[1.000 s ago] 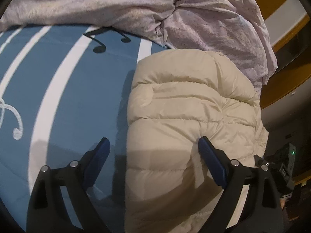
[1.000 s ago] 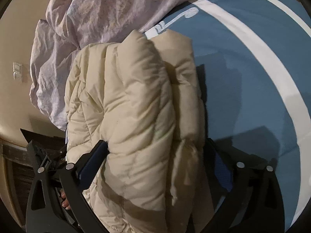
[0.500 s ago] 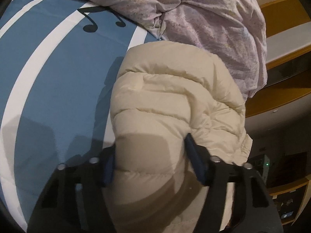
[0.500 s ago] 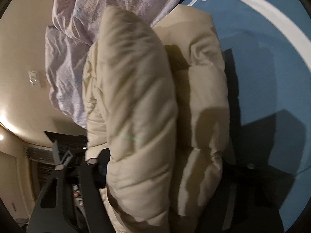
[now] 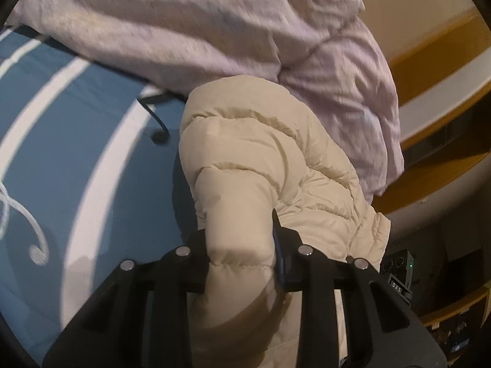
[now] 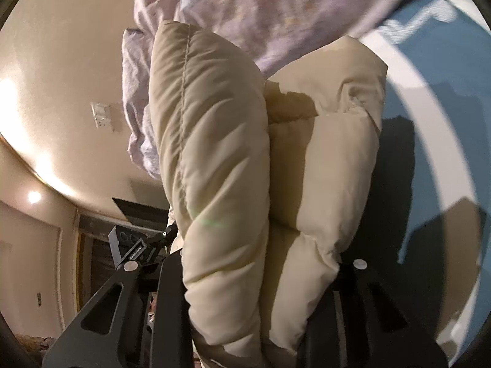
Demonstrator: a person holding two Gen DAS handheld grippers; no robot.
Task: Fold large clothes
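A cream puffer jacket (image 5: 270, 165), folded into thick padded layers, sits on a bed with a blue sheet (image 5: 76, 153) striped in white, its far edge against a rumpled lilac duvet (image 5: 214, 30). The left hand-held gripper (image 5: 242, 245) has just been closing and now pinches a padded fold of the jacket. The right hand-held gripper (image 6: 260, 263) has also just been closing and clamps a thick bundle of layers, which hides both its fingertips. No containers are visible. The jacket's near end is cut off behind the gripper bodies, and the duvet is blurred
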